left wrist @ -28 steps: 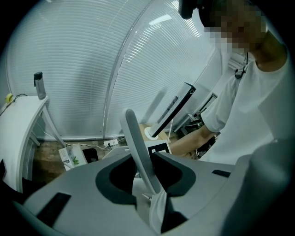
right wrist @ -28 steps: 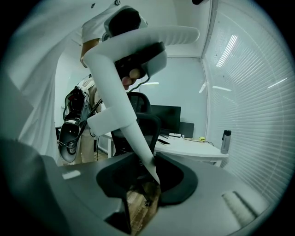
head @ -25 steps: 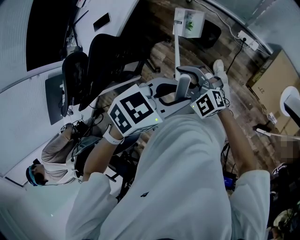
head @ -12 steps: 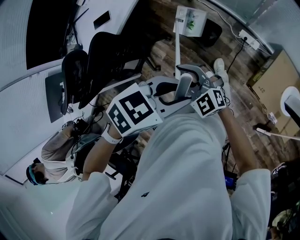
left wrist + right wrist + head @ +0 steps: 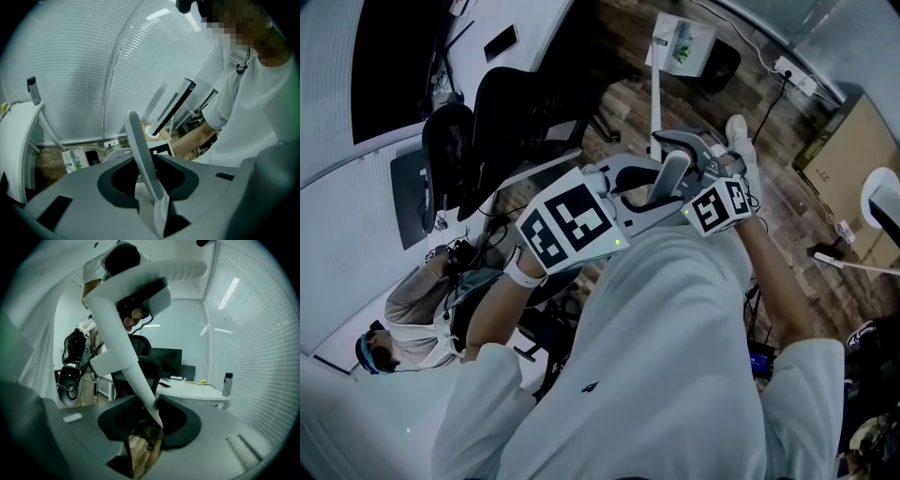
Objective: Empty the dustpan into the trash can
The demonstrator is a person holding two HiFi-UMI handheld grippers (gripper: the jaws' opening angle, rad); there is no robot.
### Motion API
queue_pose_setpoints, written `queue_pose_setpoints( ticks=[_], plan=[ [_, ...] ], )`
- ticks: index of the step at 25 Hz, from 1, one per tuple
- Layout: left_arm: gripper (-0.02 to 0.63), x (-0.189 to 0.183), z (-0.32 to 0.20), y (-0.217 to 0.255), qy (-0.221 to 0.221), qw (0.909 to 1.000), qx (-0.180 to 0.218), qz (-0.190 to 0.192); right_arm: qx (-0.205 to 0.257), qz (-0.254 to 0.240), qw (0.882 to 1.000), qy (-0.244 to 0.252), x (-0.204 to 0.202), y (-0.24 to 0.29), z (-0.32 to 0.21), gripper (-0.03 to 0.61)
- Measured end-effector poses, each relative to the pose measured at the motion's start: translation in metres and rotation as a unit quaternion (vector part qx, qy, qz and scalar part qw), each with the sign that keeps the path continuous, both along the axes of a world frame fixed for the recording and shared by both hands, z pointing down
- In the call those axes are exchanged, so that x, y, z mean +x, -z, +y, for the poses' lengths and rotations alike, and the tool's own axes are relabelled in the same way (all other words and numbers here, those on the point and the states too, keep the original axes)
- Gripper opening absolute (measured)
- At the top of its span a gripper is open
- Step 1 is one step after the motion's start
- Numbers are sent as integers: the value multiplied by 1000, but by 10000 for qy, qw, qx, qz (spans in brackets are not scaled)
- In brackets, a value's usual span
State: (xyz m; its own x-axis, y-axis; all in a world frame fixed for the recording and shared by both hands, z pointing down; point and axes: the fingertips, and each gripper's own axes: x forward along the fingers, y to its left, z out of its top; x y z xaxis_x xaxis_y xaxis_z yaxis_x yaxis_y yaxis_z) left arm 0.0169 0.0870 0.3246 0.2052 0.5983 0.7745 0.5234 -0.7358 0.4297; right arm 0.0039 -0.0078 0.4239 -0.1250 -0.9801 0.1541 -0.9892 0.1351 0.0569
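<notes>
Above the wood floor (image 5: 787,216), left gripper (image 5: 152,187) clamps the grey grip (image 5: 140,145), right gripper (image 5: 150,423) the white pole (image 5: 123,357), which stretches away toward what seems the dustpan (image 5: 680,42).

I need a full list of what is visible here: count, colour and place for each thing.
handle: 1 or 2, cannot tell, grey-white, between the jaws
box: 1, white with green print, floor ahead
chairs: 2, black, at the desk
desk: 1, white, left
monitor: 1, black, on desk
bottle: 1, grey, desk edge
power strip: 1, white, floor, upper right
carton: 1, brown, right
seated person: 1, light top, lower left
left gripper: 1, grey-white, shut on handle
right gripper: 1, grey-white, shut on handle
shirt: 1, white, bottom centre
</notes>
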Motion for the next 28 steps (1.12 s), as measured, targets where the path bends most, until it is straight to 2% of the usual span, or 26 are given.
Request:
queue_pose_setpoints(
  ticks=[17, 28],
  plan=[
    [115, 2, -6, -4, -102, 9999, 53, -27, -49, -26, 10000, -70, 5, -3, -5, 132],
    [115, 1, -1, -7, -323, 9993, 174, -66, -25, -64, 9998, -165, 6, -5, -2, 133]
  ],
)
